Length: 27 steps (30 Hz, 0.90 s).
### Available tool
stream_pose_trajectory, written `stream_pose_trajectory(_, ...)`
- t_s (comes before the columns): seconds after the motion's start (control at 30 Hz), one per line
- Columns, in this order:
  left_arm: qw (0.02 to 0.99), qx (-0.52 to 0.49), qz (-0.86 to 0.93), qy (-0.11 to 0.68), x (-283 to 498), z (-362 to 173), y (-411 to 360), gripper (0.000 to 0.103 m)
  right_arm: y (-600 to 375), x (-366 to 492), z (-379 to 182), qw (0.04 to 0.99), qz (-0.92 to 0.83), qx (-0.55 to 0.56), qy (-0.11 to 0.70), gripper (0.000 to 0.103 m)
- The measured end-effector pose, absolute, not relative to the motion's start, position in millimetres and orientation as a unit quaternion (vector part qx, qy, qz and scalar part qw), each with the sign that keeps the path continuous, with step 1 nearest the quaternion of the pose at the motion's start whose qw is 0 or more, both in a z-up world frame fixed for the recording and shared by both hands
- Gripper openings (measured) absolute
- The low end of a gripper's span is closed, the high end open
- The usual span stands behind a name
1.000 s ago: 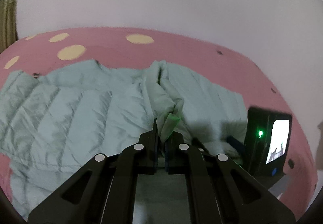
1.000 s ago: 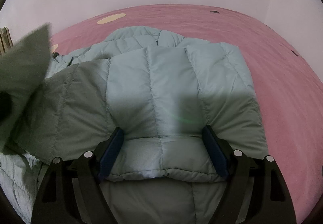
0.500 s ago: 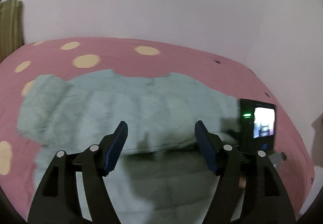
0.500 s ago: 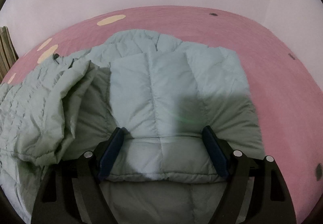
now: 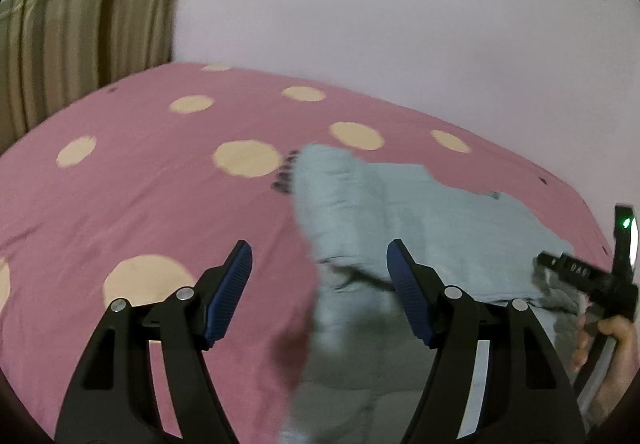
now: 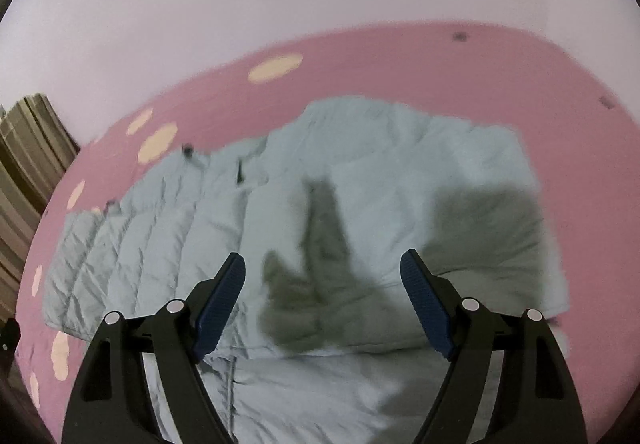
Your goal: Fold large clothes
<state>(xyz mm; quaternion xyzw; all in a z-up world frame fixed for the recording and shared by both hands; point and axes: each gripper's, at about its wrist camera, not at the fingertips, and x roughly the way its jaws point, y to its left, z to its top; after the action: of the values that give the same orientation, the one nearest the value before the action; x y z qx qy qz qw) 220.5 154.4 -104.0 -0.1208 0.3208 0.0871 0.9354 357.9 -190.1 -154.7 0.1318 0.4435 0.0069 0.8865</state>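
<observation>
A pale green quilted jacket [image 5: 420, 212] lies spread on the pink bed cover [image 5: 140, 184]. In the left wrist view it fills the right half, blurred by motion. My left gripper [image 5: 320, 272] stands open and holds nothing, its left finger over bare cover and its right finger over the jacket's left edge. My right gripper [image 6: 320, 264] hovers above the jacket [image 6: 360, 184], its jaws closing but wide, with nothing pressed between the pads. Both grippers' shadows fall on the cloth. The right gripper's body [image 5: 580, 272] and the hand [image 5: 612, 336] holding it show at the far right.
The pink cover [image 6: 400, 56] with cream dots runs back to a plain pale wall. A striped brown and beige cushion or headboard [image 5: 80, 32] stands at the bed's left end and also shows as a striped edge [image 6: 28, 148] in the right wrist view.
My left gripper let go of the jacket fold, opened and swung left over the pink cover. My right gripper rose off the jacket's near edge with narrower jaws. The lifted flap now lies flat.
</observation>
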Motion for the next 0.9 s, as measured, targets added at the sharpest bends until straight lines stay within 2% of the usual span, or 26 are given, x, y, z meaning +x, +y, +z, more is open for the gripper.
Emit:
stream_pose_trajectory(0.03,0.934,-0.120,0.094,0.323,220.1,-106.0,160.3,0.070,-185.1,363.3,-163.1,0.878,0.014,0.135,0.459,0.046)
stream_pose_trajectory(0.07,0.934,-0.118,0.098,0.324,216.5,-106.3,164.3,0.070,-180.6,367.8,-171.3,0.867,0.027,0.143,0.476,0.026)
stream_pose_trajectory(0.17,0.932,-0.113,0.108,0.326,218.9,-108.7,173.3,0.070,-174.5,360.5,-170.0,0.868,0.040,0.147,0.472,0.012)
stream_pose_trajectory(0.43,0.929,-0.106,0.095,0.341,251.3,-113.8,163.7,0.070,-225.3,348.6,-127.0,0.907,-0.024,0.102,0.407,0.010)
stream_pose_trajectory(0.63,0.924,-0.064,0.075,0.370,293.9,-134.9,125.5,0.070,-273.4,354.1,-156.1,0.890,-0.056,0.110,0.439,0.010)
stream_pose_trajectory(0.9,0.909,-0.032,0.078,0.408,320.9,-170.3,103.2,0.070,-277.1,357.2,-195.2,0.880,-0.055,0.107,0.460,0.010)
